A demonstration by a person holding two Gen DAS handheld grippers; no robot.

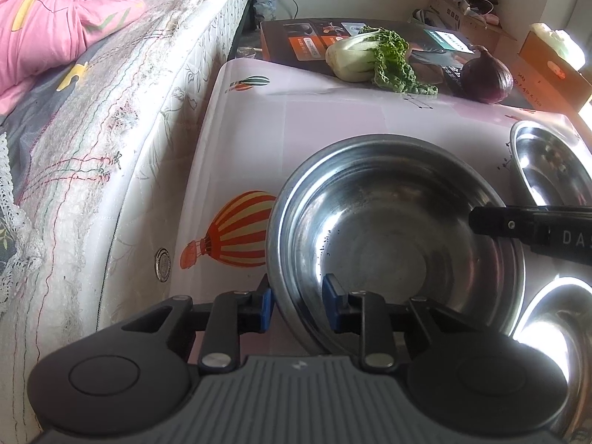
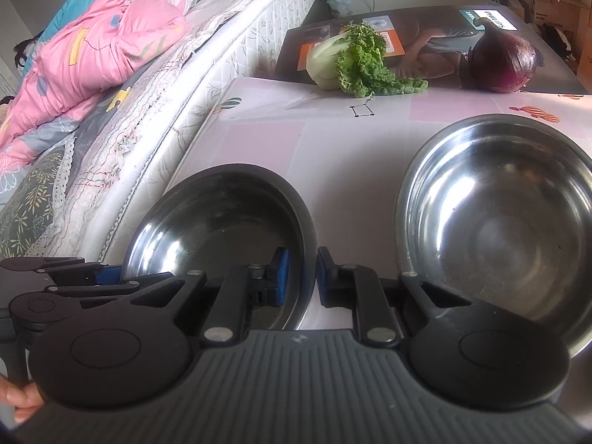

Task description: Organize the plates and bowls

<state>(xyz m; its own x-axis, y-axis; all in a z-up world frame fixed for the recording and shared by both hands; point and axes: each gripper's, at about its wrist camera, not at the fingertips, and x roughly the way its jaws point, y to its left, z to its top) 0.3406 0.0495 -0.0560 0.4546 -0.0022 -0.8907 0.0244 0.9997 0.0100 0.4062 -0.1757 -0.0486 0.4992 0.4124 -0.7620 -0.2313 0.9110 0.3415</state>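
Rim of the near steel bowl sits between the blue pads of the left gripper: one pad outside the wall, one inside, with a little gap showing, so the claw straddles the edge but I cannot tell if it truly pinches. The right gripper does the same on the opposite side of that bowl, its pads close on either side of the rim; whether they press the metal is likewise not clear. My judgement: the step in hand is taking hold of this bowl with both claws, ready to lift it and nest it with another. The next move calls for closing firmly on the thin, slick rim and raising it level, since polished steel may slip or tilt.

Just beside it on the pink balloon-print tablecloth stands a second steel bowl, a likely target for stacking. Farther back lie a leafy cabbage and a red onion near a printed carton.

The left view alone shows a third shiny dish at the lower right, and the right claw's arm reaching in over the bowl. The right view alone shows the left claw at the bowl's far rim, a thumb at the corner, and the second bowl whole. A mattress runs along the table's left.
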